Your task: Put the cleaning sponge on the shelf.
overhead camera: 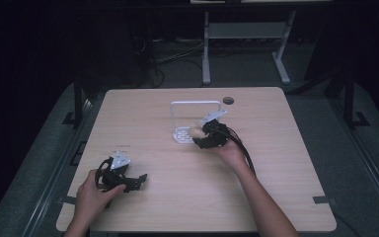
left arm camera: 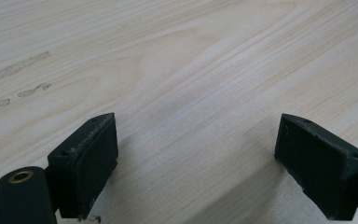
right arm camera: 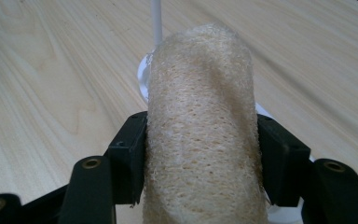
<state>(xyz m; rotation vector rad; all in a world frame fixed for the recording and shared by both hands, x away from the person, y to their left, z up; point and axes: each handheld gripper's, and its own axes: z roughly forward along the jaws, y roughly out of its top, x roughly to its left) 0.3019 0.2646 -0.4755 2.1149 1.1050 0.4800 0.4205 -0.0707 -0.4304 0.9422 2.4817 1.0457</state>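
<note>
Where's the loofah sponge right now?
The loofah sponge is clamped between the right gripper's jaws, at the base of the white rack near the table's middle in the high view.

Two grippers are counted: the left gripper (overhead camera: 139, 179) and the right gripper (overhead camera: 196, 137). One loofah sponge (right arm camera: 200, 126) is counted. One white wire rack (overhead camera: 196, 103) is counted. One wooden table (overhead camera: 143, 113) is counted. Two hands are counted, one per gripper.
</note>
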